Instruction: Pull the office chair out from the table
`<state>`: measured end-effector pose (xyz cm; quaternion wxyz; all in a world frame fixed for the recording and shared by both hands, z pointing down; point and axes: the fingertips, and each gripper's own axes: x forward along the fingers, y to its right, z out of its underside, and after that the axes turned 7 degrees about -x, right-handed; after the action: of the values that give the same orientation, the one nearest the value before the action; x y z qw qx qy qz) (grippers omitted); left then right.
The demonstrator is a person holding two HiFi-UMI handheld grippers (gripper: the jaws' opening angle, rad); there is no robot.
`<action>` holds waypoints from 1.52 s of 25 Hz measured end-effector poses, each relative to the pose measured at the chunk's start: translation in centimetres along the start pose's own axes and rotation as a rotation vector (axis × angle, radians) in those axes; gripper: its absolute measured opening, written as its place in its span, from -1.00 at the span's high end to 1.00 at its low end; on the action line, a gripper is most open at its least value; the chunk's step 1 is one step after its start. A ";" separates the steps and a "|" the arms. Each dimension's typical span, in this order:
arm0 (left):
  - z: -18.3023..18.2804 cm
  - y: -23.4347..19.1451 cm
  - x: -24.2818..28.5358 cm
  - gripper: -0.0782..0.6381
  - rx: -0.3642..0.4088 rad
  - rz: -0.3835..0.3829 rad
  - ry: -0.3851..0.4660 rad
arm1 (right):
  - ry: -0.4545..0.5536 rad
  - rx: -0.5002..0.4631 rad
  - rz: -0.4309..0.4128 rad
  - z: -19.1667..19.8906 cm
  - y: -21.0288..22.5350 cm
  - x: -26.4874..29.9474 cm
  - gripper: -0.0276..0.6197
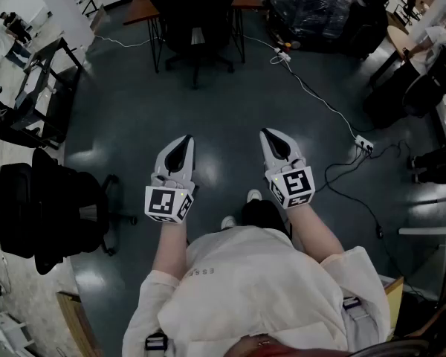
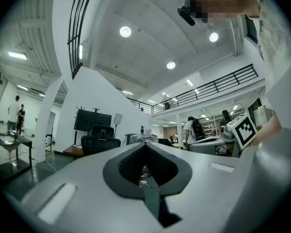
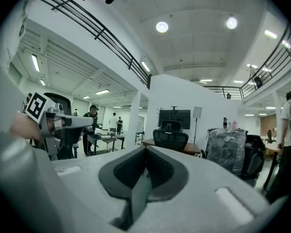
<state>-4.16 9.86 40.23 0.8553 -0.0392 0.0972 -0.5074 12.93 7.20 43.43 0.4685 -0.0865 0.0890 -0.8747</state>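
Observation:
A black office chair [image 1: 197, 17] stands pushed in at a brown table [image 1: 137, 10] at the far end of the room; it also shows small in the left gripper view as the chair [image 2: 100, 139] and in the right gripper view as the chair [image 3: 170, 136]. My left gripper [image 1: 187, 138] and right gripper [image 1: 266, 132] are held side by side in front of me, well short of the chair. Both are shut with nothing between their jaws, and both point roughly level toward the chair.
Another black office chair [image 1: 41, 218] stands close at my left. A white power cable with a strip [image 1: 364, 144] runs across the dark floor at right. A wrapped black pallet load [image 1: 312, 6] sits right of the table. People stand at desks at far left.

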 end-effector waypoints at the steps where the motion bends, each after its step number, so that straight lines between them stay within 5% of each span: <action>1: 0.0 -0.1 0.1 0.74 -0.001 0.000 -0.001 | -0.002 0.001 0.001 0.0 0.1 0.2 0.96; 24: 2.8 -4.9 2.4 0.74 -0.048 -0.061 -0.050 | -0.033 0.072 -0.021 2.4 0.8 5.7 0.96; 38: 4.4 -16.5 18.3 0.74 -0.021 -0.137 -0.098 | -0.062 0.123 -0.087 5.9 11.5 24.0 0.96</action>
<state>-8.90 -14.23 44.97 0.8220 -0.0793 0.0577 -0.5610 10.49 -19.59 48.09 0.4368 -0.0886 0.0168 -0.8950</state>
